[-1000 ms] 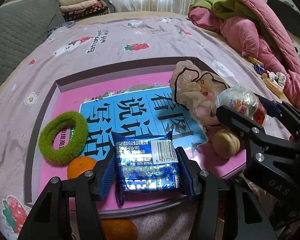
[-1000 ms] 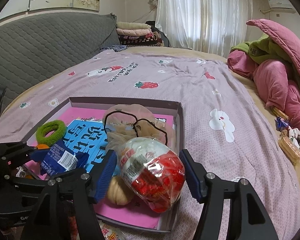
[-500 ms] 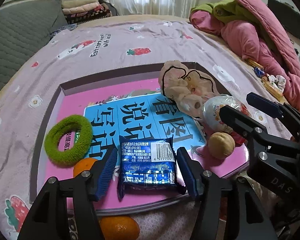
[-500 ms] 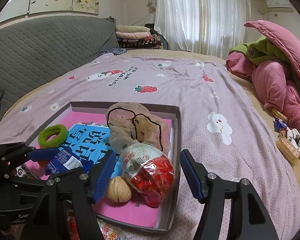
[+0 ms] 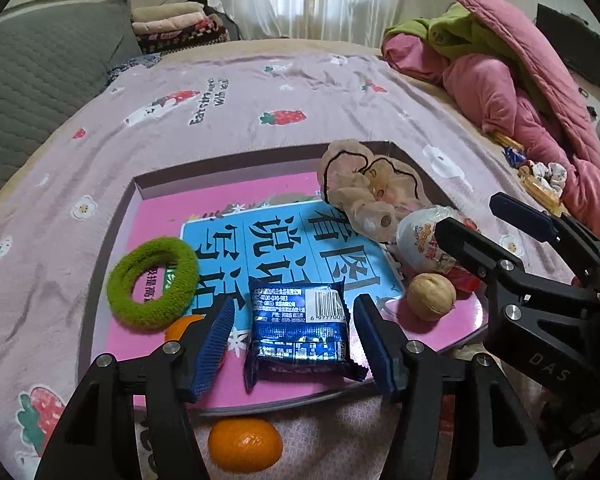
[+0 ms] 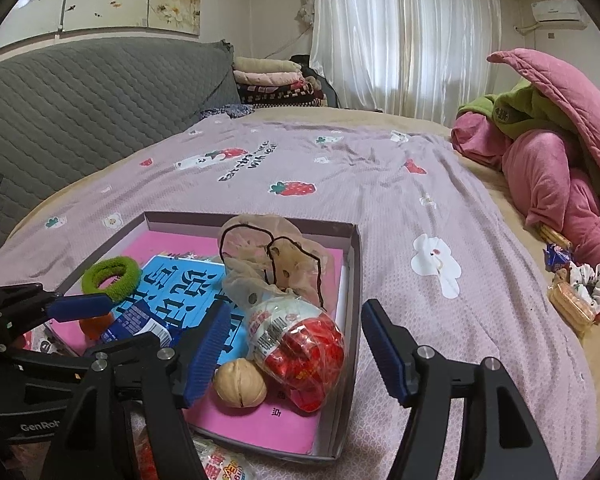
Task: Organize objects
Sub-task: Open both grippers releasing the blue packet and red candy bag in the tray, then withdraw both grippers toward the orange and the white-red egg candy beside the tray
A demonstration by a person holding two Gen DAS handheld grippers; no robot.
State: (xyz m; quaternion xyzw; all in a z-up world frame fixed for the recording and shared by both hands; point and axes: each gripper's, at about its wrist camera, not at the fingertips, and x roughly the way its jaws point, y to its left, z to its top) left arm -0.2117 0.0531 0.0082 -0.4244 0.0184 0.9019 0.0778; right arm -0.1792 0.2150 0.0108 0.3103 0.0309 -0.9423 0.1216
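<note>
In the shallow cardboard box [image 5: 428, 172] on the lilac strawberry-print bedspread [image 5: 260, 92], a crinkly blue foil snack packet [image 5: 300, 330] lies between the left gripper [image 5: 296, 340]'s parted ribbed pads, its jaws just opened, while the right gripper [image 6: 296, 344], also widening, brackets a glossy foil egg [image 6: 300, 344] beside a wrinkled walnut [image 6: 240, 388], its far side hidden.

A lilac bedspread [image 5: 260, 92] printed with red strawberries and white flowers is being shown. The box [image 5: 148, 188] is being seen with grey-brown walls, its floor covered by a pink book [image 5: 220, 192] with a light-blue panel of black characters. A fuzzy green ring [image 5: 153, 284], a shiny blue packet [image 5: 300, 332] with a white barcode, an orange fruit [image 5: 244, 444], a tan walnut [image 5: 431, 296], a beige black-edged scrunchie [image 5: 364, 188] and a red-and-white egg [image 6: 300, 340] are being displayed.
</note>
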